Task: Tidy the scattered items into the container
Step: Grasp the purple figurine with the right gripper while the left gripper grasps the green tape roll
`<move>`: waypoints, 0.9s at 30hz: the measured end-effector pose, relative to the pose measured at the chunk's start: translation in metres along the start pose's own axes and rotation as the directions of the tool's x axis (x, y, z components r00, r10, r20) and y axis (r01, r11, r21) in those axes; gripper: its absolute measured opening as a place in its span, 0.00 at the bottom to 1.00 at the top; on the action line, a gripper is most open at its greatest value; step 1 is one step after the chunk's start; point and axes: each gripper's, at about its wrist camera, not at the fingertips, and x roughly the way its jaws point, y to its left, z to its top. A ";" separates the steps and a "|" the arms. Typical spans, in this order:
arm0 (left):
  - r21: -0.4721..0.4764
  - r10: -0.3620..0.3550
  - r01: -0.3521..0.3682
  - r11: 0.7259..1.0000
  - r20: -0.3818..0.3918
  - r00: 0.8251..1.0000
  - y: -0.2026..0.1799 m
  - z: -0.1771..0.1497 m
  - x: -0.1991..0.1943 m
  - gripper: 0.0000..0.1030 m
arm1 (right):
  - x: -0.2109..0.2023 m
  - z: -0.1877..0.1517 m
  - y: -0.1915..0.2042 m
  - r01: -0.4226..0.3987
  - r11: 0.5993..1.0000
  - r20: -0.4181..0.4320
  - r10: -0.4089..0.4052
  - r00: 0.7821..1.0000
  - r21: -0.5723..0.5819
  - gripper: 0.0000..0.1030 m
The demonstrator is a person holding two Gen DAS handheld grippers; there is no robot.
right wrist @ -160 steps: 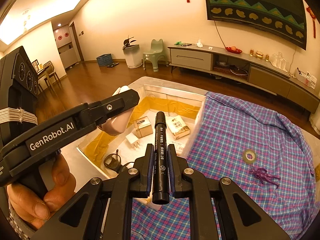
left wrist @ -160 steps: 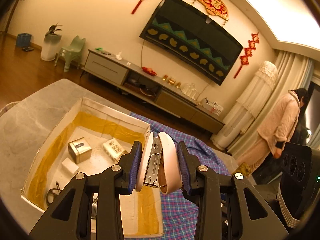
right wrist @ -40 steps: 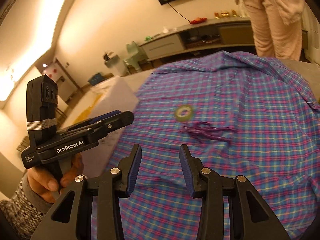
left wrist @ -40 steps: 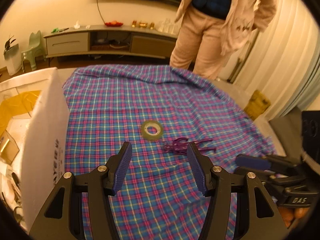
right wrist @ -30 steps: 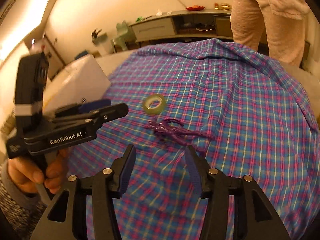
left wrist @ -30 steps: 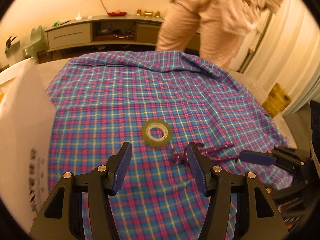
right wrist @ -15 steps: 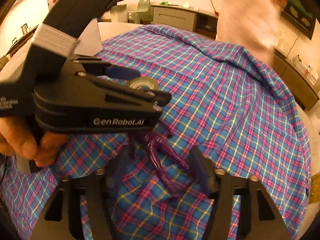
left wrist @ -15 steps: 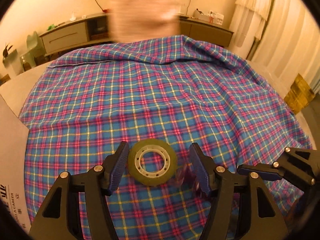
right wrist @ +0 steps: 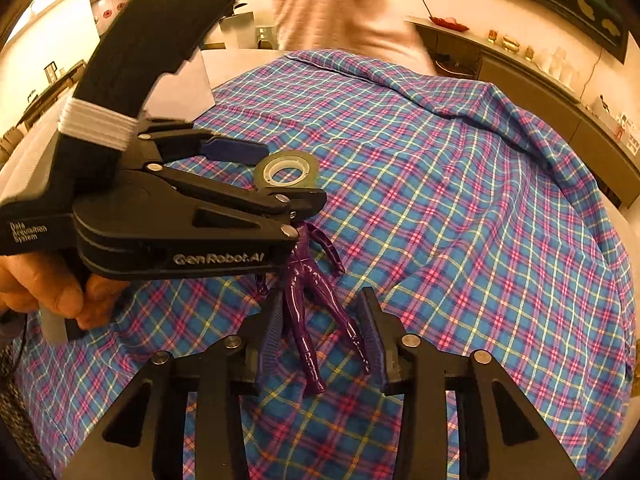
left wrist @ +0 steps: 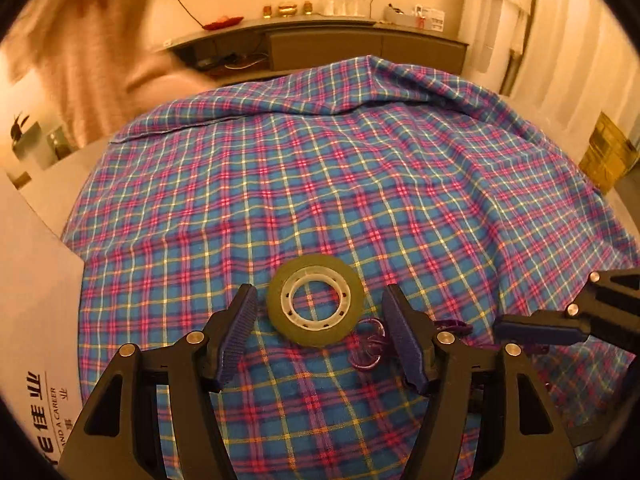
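Right gripper (right wrist: pixel 320 336) low over the plaid cloth (right wrist: pixel 460 216), jaws spread, straddling the legs of a purple toy figure (right wrist: pixel 304 292) lying flat; neither pad seems to touch it. The figure's upper body runs under the left gripper's near finger.

Left gripper (left wrist: pixel 318 336) just beside it, jaws wide, tape roll (left wrist: pixel 315 300) lying flat between the pads with gaps both sides, nothing gripped. A curl of the purple figure (left wrist: pixel 368 350) shows by its right pad. From the right wrist camera the tape roll (right wrist: pixel 286 170) sits between the left gripper's (right wrist: pixel 276 176) two fingers.

White box (left wrist: pixel 32 300) wall at far left edge of the cloth, contents not visible. Beyond the cloth, blurred person in pink (left wrist: pixel 80 48), then low cabinet (left wrist: pixel 320 44) along the wall.
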 end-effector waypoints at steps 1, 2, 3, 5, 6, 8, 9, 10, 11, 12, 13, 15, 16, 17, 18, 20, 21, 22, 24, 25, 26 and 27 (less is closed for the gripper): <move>0.009 -0.009 0.009 1.000 -0.001 1.000 -0.001 0.000 0.000 0.57 | 0.000 0.001 0.000 -0.010 1.000 -0.007 0.010 1.000 0.012 0.37; 0.019 -0.015 0.015 1.000 0.002 1.000 -0.003 0.000 -0.001 0.48 | -0.001 0.001 -0.001 -0.018 1.000 -0.011 0.018 1.000 0.021 0.36; 0.020 -0.016 0.016 1.000 0.003 1.000 -0.003 0.000 -0.003 0.48 | -0.001 0.002 0.001 -0.024 0.999 -0.017 0.024 1.000 0.026 0.36; -0.001 -0.035 0.035 0.999 -0.004 0.999 0.000 0.000 -0.004 0.48 | -0.003 0.001 0.007 -0.026 1.000 -0.026 0.026 0.999 0.016 0.32; -0.017 -0.045 0.045 0.999 -0.006 0.999 0.003 0.000 -0.004 0.48 | -0.005 0.001 0.010 -0.025 1.000 -0.027 0.026 0.999 0.013 0.31; -0.065 -0.074 0.073 0.995 -0.007 0.997 0.011 0.001 -0.005 0.48 | -0.006 -0.001 0.014 -0.026 1.000 -0.034 0.027 0.999 0.011 0.27; -0.096 -0.095 0.094 0.991 -0.005 0.995 0.017 0.001 -0.005 0.48 | -0.006 -0.002 0.014 -0.028 1.000 -0.037 0.029 0.999 0.012 0.27; -0.120 -0.112 0.111 0.987 -0.004 0.994 0.022 0.001 -0.006 0.49 | -0.006 -0.003 0.014 -0.030 0.999 -0.038 0.031 0.999 0.017 0.27; -0.135 -0.119 0.118 0.984 -0.003 0.993 0.025 0.001 -0.006 0.49 | -0.005 -0.003 0.013 -0.036 0.999 -0.041 0.036 0.999 0.024 0.27; -0.143 -0.122 0.120 0.982 -0.002 0.993 0.027 0.000 -0.007 0.49 | -0.006 -0.004 0.012 -0.041 0.999 -0.042 0.042 0.998 0.032 0.27; -0.145 -0.119 0.117 0.982 -0.002 0.993 0.028 0.000 -0.007 0.49 | -0.006 -0.004 0.011 -0.048 0.998 -0.043 0.049 0.998 0.043 0.27; -0.139 -0.110 0.109 0.984 0.000 0.994 0.028 0.000 -0.007 0.49 | -0.008 -0.004 0.010 -0.063 0.996 -0.043 0.065 0.997 0.061 0.27; -0.138 -0.105 0.104 0.985 0.001 0.994 0.027 0.000 -0.007 0.49 | -0.010 -0.005 0.011 -0.068 0.995 -0.043 0.071 0.997 0.068 0.27; -0.136 -0.100 0.100 0.986 0.003 0.995 0.027 0.000 -0.007 0.49 | -0.010 -0.005 0.011 -0.067 0.995 -0.046 0.070 0.996 0.068 0.27; -0.133 -0.093 0.093 0.987 0.004 0.996 0.026 0.000 -0.006 0.49 | -0.010 -0.006 0.012 -0.066 0.996 -0.049 0.070 0.996 0.068 0.27; -0.123 -0.080 0.080 0.989 0.005 0.997 0.024 0.000 -0.005 0.51 | -0.011 -0.008 0.013 -0.065 0.995 -0.058 0.069 0.996 0.072 0.27; -0.118 -0.076 0.076 0.990 0.005 0.997 0.023 0.000 -0.005 0.51 | -0.012 -0.009 0.014 -0.065 0.995 -0.059 0.069 0.996 0.072 0.27; -0.114 -0.074 0.074 0.991 0.005 0.997 0.023 0.000 -0.006 0.50 | -0.013 -0.010 0.014 -0.066 0.995 -0.060 0.071 0.996 0.075 0.27; -0.109 -0.068 0.068 0.992 0.005 0.998 0.023 0.000 -0.006 0.48 | -0.015 -0.011 0.015 -0.074 0.994 -0.059 0.079 0.995 0.083 0.27; -0.106 -0.063 0.063 0.992 0.006 0.998 0.023 0.000 -0.007 0.47 | -0.017 -0.012 0.015 -0.075 0.993 -0.058 0.080 0.995 0.086 0.27; -0.103 -0.059 0.059 0.993 0.008 0.998 0.023 0.000 -0.008 0.47 | -0.019 -0.012 0.016 -0.075 0.993 -0.056 0.080 0.995 0.087 0.27; -0.104 -0.058 0.058 0.993 0.010 0.998 0.023 0.001 -0.009 0.47 | -0.020 -0.012 0.017 -0.071 0.993 -0.051 0.076 0.996 0.091 0.27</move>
